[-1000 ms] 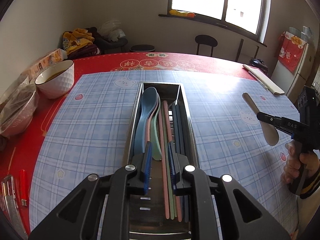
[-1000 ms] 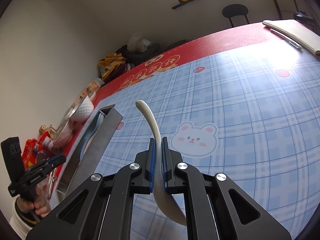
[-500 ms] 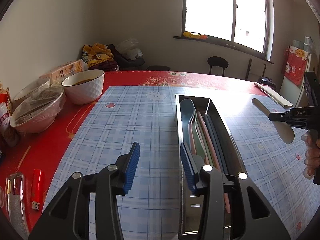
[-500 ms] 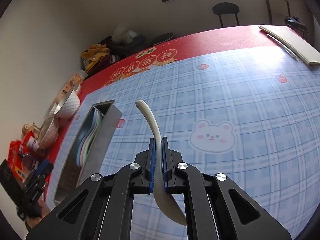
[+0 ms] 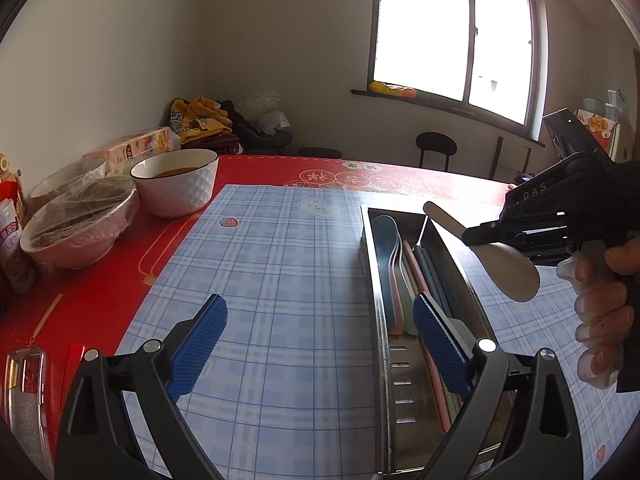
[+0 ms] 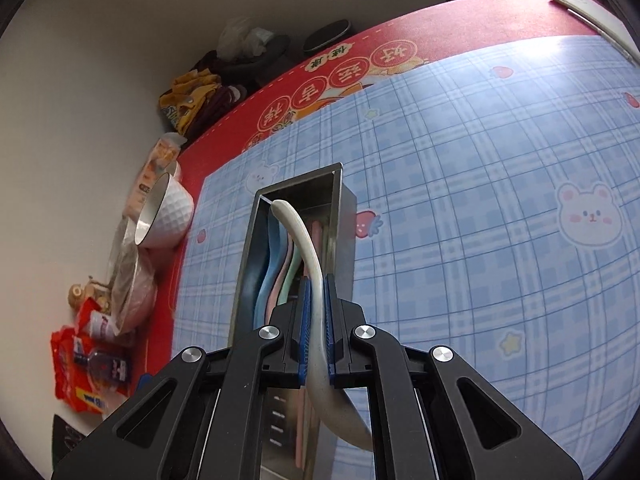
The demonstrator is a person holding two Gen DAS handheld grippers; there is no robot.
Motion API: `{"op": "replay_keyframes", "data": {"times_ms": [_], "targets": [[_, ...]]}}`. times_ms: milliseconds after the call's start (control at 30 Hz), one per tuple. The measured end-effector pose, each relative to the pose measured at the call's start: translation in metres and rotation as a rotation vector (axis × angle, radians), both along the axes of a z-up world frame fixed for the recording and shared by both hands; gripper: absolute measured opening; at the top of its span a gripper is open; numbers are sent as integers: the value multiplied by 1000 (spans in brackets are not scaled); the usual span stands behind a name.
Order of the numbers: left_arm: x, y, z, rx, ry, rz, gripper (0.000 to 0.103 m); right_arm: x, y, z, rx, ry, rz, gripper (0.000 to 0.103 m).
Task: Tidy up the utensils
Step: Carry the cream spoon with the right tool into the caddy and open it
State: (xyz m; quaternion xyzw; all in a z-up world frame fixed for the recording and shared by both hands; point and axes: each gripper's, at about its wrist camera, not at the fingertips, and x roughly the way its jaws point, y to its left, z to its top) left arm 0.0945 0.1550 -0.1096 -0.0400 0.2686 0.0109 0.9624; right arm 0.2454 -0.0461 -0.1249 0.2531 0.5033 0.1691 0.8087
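Cream-white and curved, the spoon (image 6: 316, 300) is clamped by its handle between the blue pads of the right gripper (image 6: 316, 320), bowl end toward the camera and handle tip reaching forward. In the right wrist view it hangs over the open stainless steel utensil box (image 6: 344, 208), its tip above the box's far end. In the left wrist view the same spoon (image 5: 508, 268) is above the box's right wall, not touching it.

The box (image 5: 372, 280) lies on the blue checked mat (image 5: 280, 280), lengthwise away from the cameras. Inside, pastel spoons (image 5: 390, 248) in blue, pink and green lie stacked along the left wall, with chopsticks (image 5: 420, 272) in pink and dark tones beside them on the right.

The left gripper (image 5: 320, 316) has its jaws opening, wide apart, with nothing between them but mat; its right pad hangs over the box's near part.

The right gripper's body carries the letters "DAS" (image 5: 534, 192). Large Chinese characters in round medallions (image 6: 336, 88) run along the red tablecloth's far edge. A white bowl (image 5: 176, 184) stands at the mat's far left corner.
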Motion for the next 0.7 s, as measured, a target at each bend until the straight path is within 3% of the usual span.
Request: {"op": "replay_keyframes", "data": {"times_ms": [233,700], "targets": [[2,10,-4,-51,5,0,92,9,14,-9,10,60,-102,7],[5,18,-7,-97,17,3,92,12,26,-18,26,92,-85,8]]}}
